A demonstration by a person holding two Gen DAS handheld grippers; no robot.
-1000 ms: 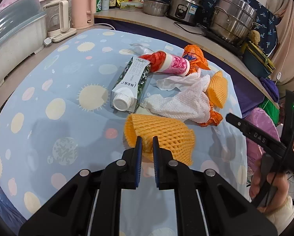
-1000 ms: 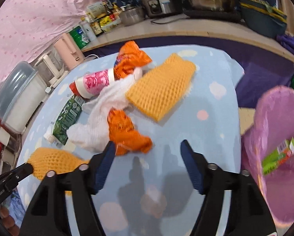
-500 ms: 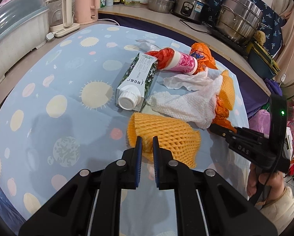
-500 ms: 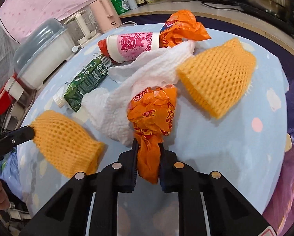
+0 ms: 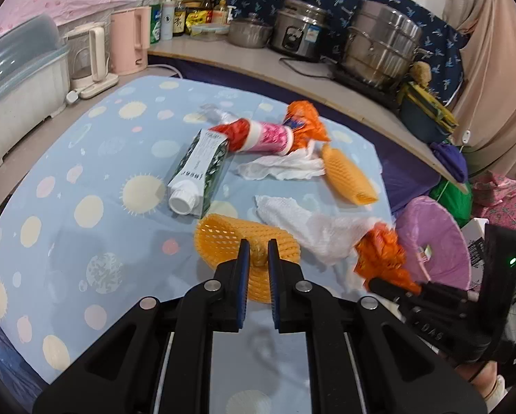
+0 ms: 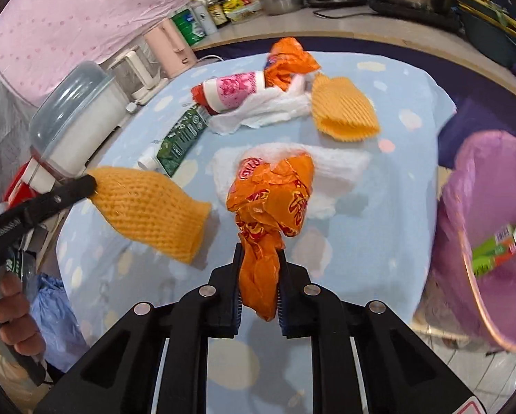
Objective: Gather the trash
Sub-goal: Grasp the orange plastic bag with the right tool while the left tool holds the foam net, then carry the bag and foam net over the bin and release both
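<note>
Orange wrapper [image 6: 270,200] pinched in right gripper [image 6: 258,276]; left gripper [image 5: 256,258] clamps foam net [image 5: 237,238] (both nearly closed).

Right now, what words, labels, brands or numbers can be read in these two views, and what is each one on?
No text reads fully.
Right gripper body: raised letters, roughly "DAS", inverted, uncertain.
Left gripper arm: embossed word, too blurred.
Milk carton: printed characters, too small.
Orange wrapper: red and yellow characters, crumpled, unreadable.
Pink bottle: pattern, no readable text.
Green box in the purple bin: barcode, unreadable.
</note>
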